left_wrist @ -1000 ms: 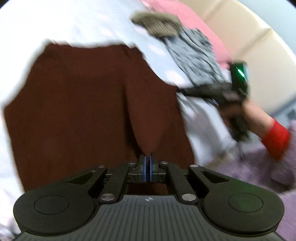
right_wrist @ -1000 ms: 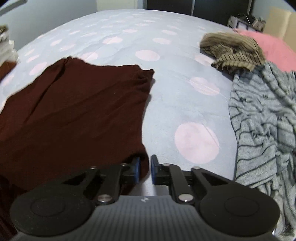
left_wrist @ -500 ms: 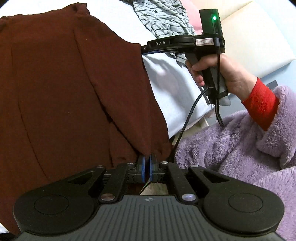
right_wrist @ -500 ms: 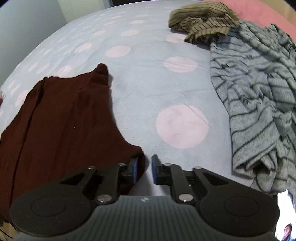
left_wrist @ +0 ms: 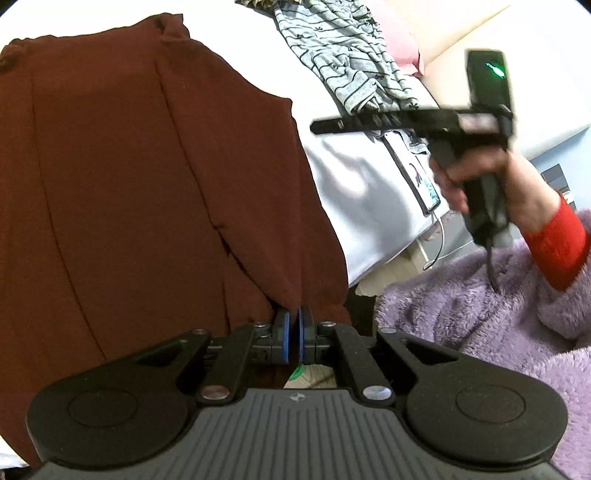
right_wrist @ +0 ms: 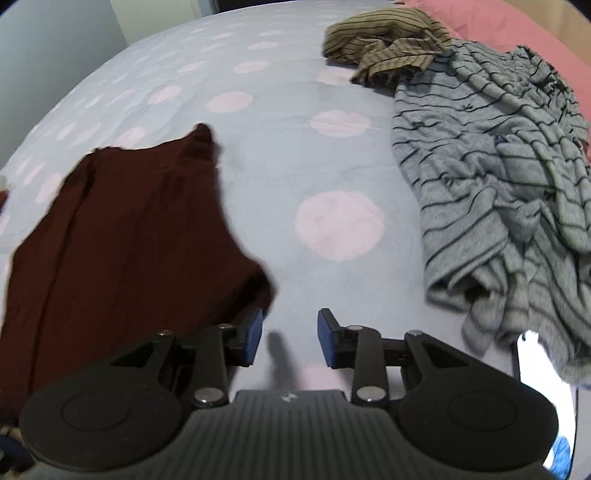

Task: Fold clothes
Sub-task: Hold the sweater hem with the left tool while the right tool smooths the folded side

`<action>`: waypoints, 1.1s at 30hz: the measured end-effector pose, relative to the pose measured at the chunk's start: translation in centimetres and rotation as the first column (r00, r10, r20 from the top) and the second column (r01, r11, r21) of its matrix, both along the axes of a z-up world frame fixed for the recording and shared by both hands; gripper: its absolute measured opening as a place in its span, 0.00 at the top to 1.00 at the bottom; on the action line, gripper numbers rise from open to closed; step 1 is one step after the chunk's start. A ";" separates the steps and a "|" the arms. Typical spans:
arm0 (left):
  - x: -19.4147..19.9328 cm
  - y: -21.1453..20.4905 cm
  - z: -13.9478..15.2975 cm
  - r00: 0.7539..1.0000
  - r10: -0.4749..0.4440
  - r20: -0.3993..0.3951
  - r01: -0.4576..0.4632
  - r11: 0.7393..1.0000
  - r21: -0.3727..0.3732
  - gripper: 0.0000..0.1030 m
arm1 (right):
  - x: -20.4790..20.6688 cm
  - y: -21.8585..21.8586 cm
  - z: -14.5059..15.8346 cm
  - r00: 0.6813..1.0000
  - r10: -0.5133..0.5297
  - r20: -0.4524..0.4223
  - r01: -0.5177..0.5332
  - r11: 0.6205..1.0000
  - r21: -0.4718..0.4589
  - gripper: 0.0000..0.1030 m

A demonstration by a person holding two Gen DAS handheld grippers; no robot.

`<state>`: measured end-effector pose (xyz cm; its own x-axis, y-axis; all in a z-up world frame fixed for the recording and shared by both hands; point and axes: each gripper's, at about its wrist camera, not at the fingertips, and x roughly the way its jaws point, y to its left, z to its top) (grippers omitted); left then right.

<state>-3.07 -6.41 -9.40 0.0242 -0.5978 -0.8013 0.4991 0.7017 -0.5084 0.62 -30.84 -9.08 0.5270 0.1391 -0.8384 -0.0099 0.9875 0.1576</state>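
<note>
Bed's edge (left_wrist: 373,206) — phone (left_wrist: 413,170) there, left view only.

Dark maroon garment (left_wrist: 140,177) lies spread flat (long creases) on bed

A dotted bed (right_wrist: 332,155) carries a maroon garment (right_wrist: 129,236), grey striped top (right_wrist: 491,177), and olive shirt (right_wrist: 384,44).

Deep maroon garment (left_wrist: 147,184), plain, on a pale blue bedspread (right_wrist: 295,155) dotted with pink circles. Grey top (right_wrist: 498,192) with thin dark stripes, olive top (right_wrist: 384,44) striped black, pink pillow (right_wrist: 517,26), lilac fleece robe (left_wrist: 480,314) over a red cuff (left_wrist: 557,247)
</note>
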 end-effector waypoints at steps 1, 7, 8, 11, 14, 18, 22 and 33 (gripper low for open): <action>0.1 0.0 0.0 1.000 0.008 0.004 -0.008 1.000 -0.001 0.98 | -0.6 0.6 0.3 1.000 0.024 0.002 -0.024 1.000 0.013 0.64; 0.7 0.7 -0.1 0.998 0.066 0.023 -0.066 0.998 0.001 0.98 | -5.5 5.4 1.9 0.974 0.224 0.021 -0.225 0.974 0.032 0.65; 0.8 0.8 0.0 0.997 0.074 0.026 -0.075 0.997 0.000 0.98 | -6.3 6.1 1.9 0.966 0.257 0.018 -0.258 0.965 0.046 0.66; 0.9 1.3 0.6 0.993 0.106 0.041 -0.107 0.994 0.000 0.98 | -8.2 8.2 1.3 0.941 0.338 0.000 -0.337 0.938 0.078 0.66; 1.3 2.4 0.7 0.987 0.154 0.044 -0.154 0.988 0.000 0.98 | -9.5 10.1 0.0 0.919 0.394 -0.032 -0.389 0.916 0.102 0.66; 1.9 3.5 -0.1 0.979 0.202 0.035 -0.203 0.979 0.024 0.98 | -10.6 12.4 -1.8 0.885 0.462 -0.066 -0.453 0.884 0.116 0.66; 2.4 4.0 -0.6 0.974 0.224 0.026 -0.225 0.974 0.029 0.98 | -11.3 14.1 -2.8 0.858 0.508 -0.074 -0.503 0.861 0.077 0.66; 2.2 5.4 -0.5 0.972 0.234 0.029 -0.235 0.972 0.026 0.98 | -11.4 17.4 -1.0 0.835 0.550 0.019 -0.549 0.830 0.096 0.66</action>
